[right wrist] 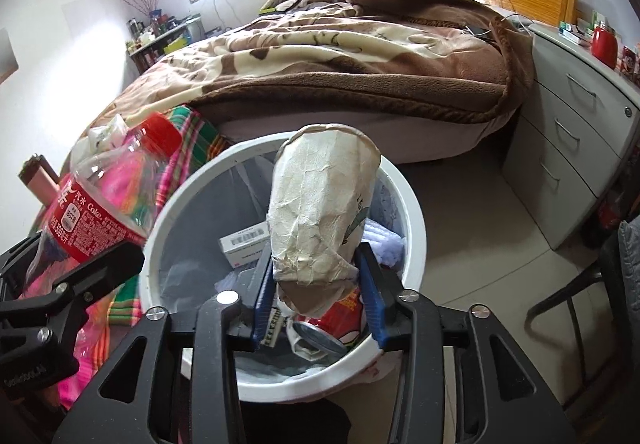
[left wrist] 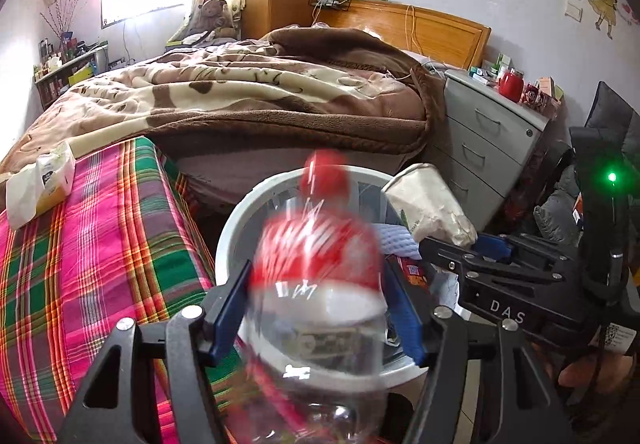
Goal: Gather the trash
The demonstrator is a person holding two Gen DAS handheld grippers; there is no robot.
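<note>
My left gripper (left wrist: 316,312) is shut on an empty Coke bottle (left wrist: 316,268) with a red cap and red label, held over the rim of the white trash bin (left wrist: 236,219); the bottle looks motion-blurred. It also shows in the right wrist view (right wrist: 100,203). My right gripper (right wrist: 316,292) is shut on a crumpled paper cup (right wrist: 320,203), held upright above the white bin (right wrist: 412,211). The cup also shows in the left wrist view (left wrist: 428,203). Inside the bin lie a red can (right wrist: 332,328), a white box (right wrist: 244,244) and other trash.
A bed with a brown blanket (right wrist: 340,55) stands behind the bin. A plaid cloth (left wrist: 80,244) covers a surface at the left, with a tissue pack (left wrist: 44,179) on it. A grey drawer cabinet (right wrist: 580,131) stands at the right, beside tiled floor (right wrist: 472,211).
</note>
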